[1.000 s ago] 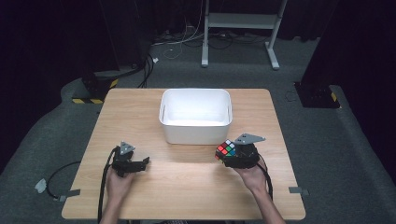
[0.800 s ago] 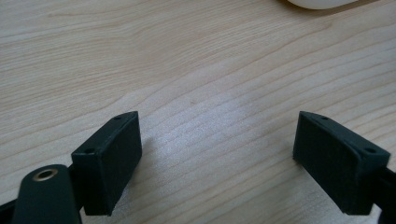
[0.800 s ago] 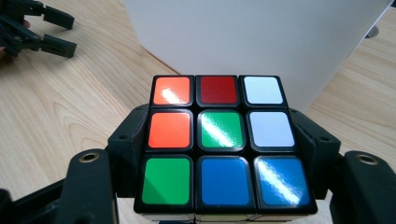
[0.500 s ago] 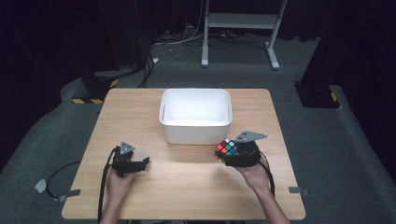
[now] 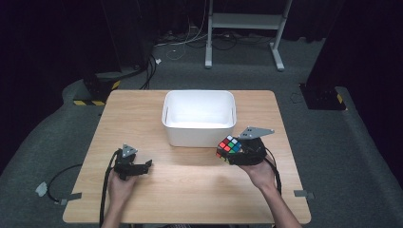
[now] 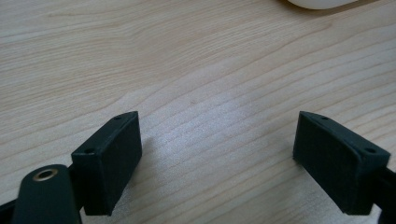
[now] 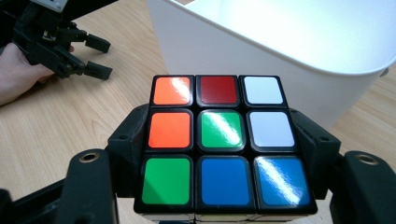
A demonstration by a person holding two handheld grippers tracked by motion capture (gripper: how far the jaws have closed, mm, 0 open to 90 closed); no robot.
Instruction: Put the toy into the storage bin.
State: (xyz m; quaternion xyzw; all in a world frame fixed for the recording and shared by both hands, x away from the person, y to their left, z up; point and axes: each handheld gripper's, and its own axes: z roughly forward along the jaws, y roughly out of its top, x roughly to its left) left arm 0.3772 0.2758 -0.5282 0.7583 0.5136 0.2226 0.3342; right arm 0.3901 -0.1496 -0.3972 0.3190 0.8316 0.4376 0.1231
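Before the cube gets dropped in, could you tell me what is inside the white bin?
The bin looks empty: its floor shows bare white in the high view. The near wall hides the inner near edge. The cube is outside, in the right gripper.

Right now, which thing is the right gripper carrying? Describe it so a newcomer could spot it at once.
Start at the wooden table and find the white bin at its middle. Just off the bin's near right corner, the right gripper is clamped on a puzzle cube. It is the one multicoloured thing there, its face tiled orange, red, white, green and blue.
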